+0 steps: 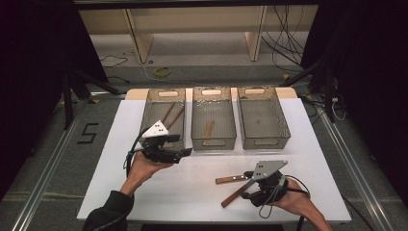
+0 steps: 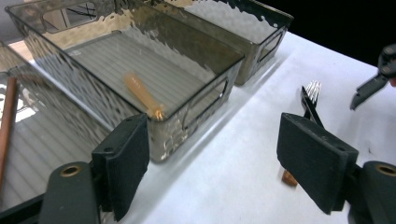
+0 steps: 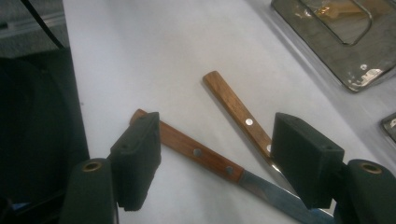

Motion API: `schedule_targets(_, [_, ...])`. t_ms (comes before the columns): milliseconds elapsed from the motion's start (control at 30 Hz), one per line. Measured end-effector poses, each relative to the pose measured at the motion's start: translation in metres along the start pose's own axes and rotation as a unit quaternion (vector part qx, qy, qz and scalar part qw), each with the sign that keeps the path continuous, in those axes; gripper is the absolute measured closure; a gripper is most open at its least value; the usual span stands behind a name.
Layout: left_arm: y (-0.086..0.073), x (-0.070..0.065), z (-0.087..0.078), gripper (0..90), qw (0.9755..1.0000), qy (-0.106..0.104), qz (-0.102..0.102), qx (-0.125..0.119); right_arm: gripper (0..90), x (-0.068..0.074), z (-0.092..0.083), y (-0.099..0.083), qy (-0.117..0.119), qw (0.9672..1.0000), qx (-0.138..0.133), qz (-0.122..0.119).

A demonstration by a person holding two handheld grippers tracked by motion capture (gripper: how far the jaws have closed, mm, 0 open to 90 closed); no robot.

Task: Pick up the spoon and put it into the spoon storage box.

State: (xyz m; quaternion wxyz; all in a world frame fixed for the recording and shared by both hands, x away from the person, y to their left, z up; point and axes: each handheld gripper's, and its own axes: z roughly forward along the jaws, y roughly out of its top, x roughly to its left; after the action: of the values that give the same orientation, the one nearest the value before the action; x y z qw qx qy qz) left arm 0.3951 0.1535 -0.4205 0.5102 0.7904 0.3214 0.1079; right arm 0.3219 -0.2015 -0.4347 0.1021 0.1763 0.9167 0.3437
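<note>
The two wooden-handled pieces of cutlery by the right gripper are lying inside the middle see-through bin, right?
Not quite. The two wooden-handled pieces of cutlery by the right gripper lie on the white table, outside the clear ribbed plastic bins, as the high view shows.

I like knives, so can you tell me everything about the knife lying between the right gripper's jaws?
The knife has a reddish-brown wooden handle with two small metal rivets and a flat, shiny steel blade. It lies flat on the white table, slanted, between the open jaws of the right gripper, which do not press on it. Its blade runs toward the camera and out of the picture. Close beside it lies a fork with a lighter wooden handle; whether they touch cannot be told.
</note>
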Motion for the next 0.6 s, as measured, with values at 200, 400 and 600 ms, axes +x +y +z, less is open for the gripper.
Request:
schedule_targets(200, [-0.014,-0.005,-0.010,24.6,0.9997,0.017,0.004,-0.018,34.3,0.001,0.008,0.002,0.009,0.9989,0.035,-0.031])
schedule_targets(400, [-0.028,-0.012,-0.015,23.9,0.9995,0.017,0.008,-0.027,34.9,-0.002,0.016,0.006,0.019,0.9958,0.070,-0.056])
schedule_targets(600, [-0.043,-0.015,-0.017,23.0,0.9995,0.023,0.005,-0.024,35.2,-0.004,0.023,0.009,0.029,0.9940,0.086,-0.061])
